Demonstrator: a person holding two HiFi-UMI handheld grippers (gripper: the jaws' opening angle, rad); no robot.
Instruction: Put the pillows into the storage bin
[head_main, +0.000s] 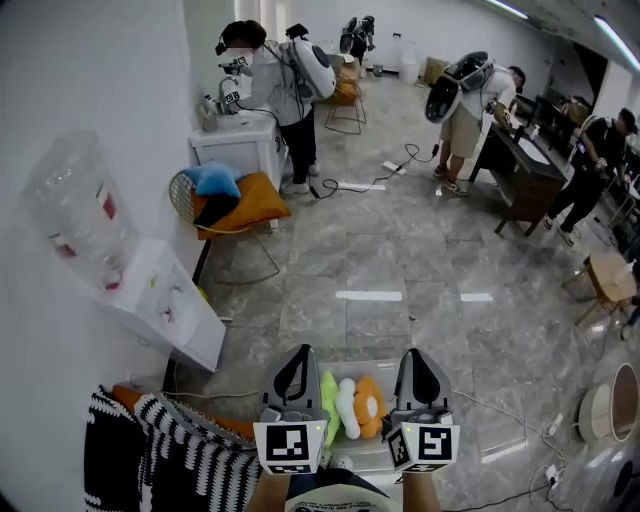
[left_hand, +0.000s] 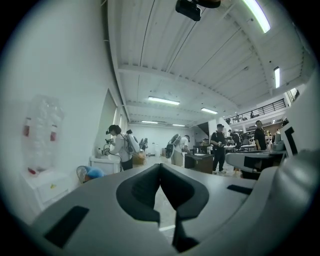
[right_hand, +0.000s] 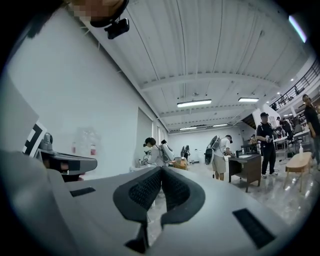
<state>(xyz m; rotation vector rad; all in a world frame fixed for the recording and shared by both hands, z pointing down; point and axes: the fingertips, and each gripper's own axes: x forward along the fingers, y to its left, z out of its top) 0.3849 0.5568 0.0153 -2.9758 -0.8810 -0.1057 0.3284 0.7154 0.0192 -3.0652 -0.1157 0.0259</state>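
A plush pillow (head_main: 352, 405) in green, white and orange lies on the floor far below, between my two grippers. It seems to lie in a clear-walled bin (head_main: 470, 425), whose walls are hard to make out. A black-and-white striped pillow (head_main: 170, 452) lies at the bottom left, over something orange (head_main: 128, 396). My left gripper (head_main: 297, 352) (left_hand: 160, 167) and right gripper (head_main: 420, 354) (right_hand: 161, 170) are held side by side, high above the floor and pointing level into the room. Each has its pads pressed together with nothing between them.
A white water dispenser (head_main: 165, 305) stands against the left wall. Past it is a wire chair (head_main: 235, 205) with blue and orange cushions. Several people work at a white cabinet (head_main: 240, 140) and a dark desk (head_main: 525, 170). A wooden stool (head_main: 608, 280) stands at the right, and cables (head_main: 375, 180) cross the floor.
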